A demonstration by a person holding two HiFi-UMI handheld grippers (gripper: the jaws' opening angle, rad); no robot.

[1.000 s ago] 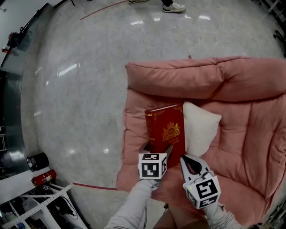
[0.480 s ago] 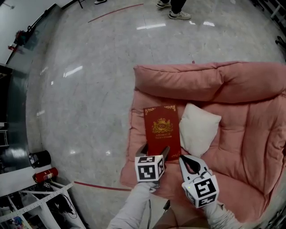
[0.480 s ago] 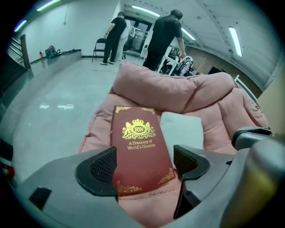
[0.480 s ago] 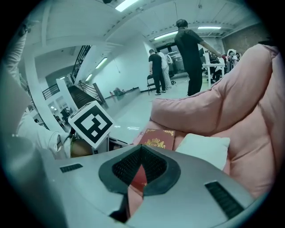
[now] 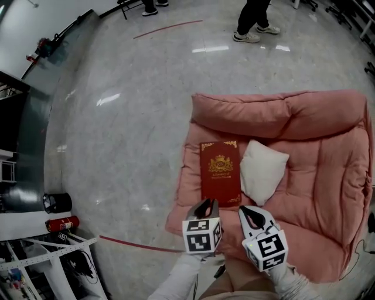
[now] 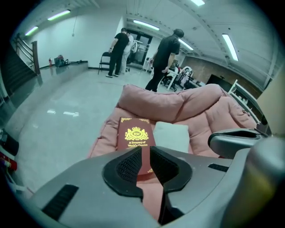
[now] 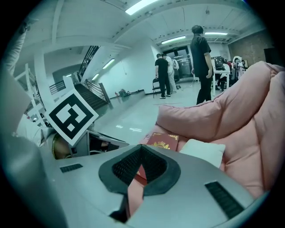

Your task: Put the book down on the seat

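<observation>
The dark red book (image 5: 220, 171) with a gold crest lies flat on the pink cushioned seat (image 5: 328, 176), cover up, next to a white pillow (image 5: 263, 170). My left gripper (image 5: 206, 205) hovers just short of the book's near edge, not touching it. Its jaws are closing, a narrow gap is left, and nothing is between them. In the left gripper view the book (image 6: 135, 136) shows beyond the left gripper (image 6: 146, 164). My right gripper (image 5: 253, 214) is beside it, shut and empty. The right gripper view has the book (image 7: 162, 140) and pillow (image 7: 202, 151) ahead of the right gripper (image 7: 141, 164).
A red fire extinguisher (image 5: 61, 224) and a black can (image 5: 57, 203) lie on the floor at the left, by a metal rack (image 5: 41, 258). People (image 5: 255, 17) stand on the polished floor beyond the seat. The seat's thick back roll (image 5: 275, 111) rises behind the book.
The book has gone from my left gripper's hold to lying flat on the seat. The left gripper let go, drew back toward me, and its jaws have narrowed. The right gripper stayed put.
</observation>
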